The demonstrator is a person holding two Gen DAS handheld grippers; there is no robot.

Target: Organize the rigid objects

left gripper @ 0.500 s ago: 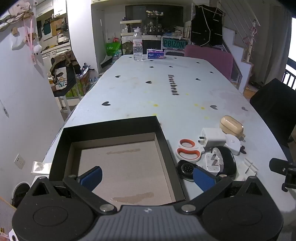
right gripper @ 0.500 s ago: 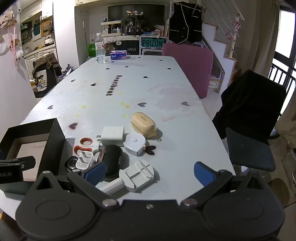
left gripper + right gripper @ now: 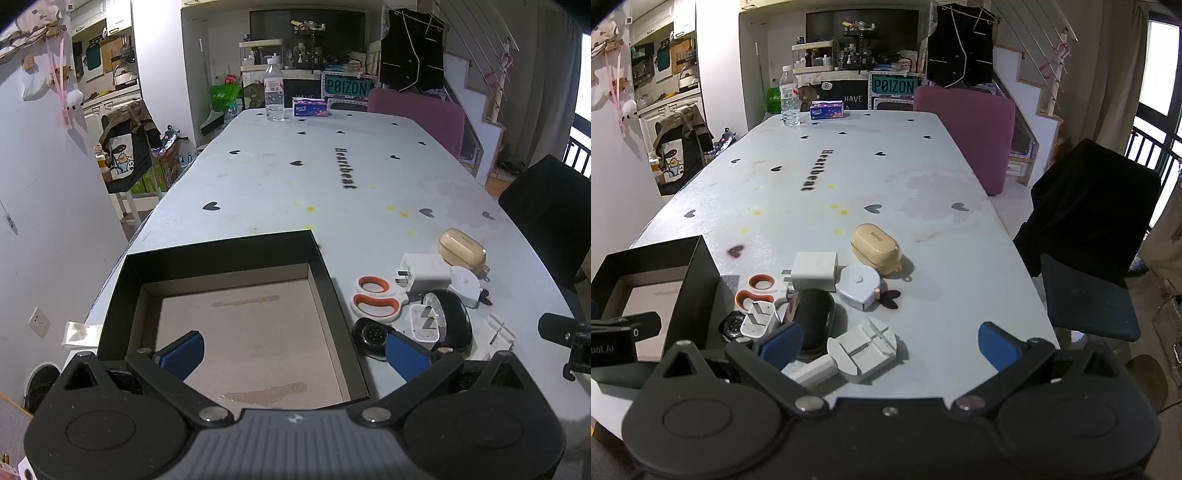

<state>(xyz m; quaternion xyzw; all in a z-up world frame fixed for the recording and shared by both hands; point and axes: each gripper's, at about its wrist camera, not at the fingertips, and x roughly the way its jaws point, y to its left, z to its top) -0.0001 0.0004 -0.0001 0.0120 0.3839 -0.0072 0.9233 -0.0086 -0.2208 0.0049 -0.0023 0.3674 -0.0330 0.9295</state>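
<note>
A black open box [image 3: 229, 254] with a bare cardboard floor sits at the table's near left; my left gripper [image 3: 295, 354] hangs open above its near edge, nothing between the pads. Right of the box lies a cluster: orange-handled scissors [image 3: 375, 295], a white charger [image 3: 424, 271], a small white plug [image 3: 424, 321], a black mouse [image 3: 456, 317], a black round watch [image 3: 371, 336], a white tape measure [image 3: 465, 280] and a tan earbud case [image 3: 461, 247]. My right gripper [image 3: 890, 349] is open just above the white notched tool [image 3: 864, 349], with the mouse [image 3: 812, 321] near its left pad.
A water bottle [image 3: 274, 94] and a tissue pack [image 3: 310, 107] stand at the table's far end. A pink chair [image 3: 964, 129] and a black chair [image 3: 1089, 236] flank the right side. The table edge runs close below both grippers.
</note>
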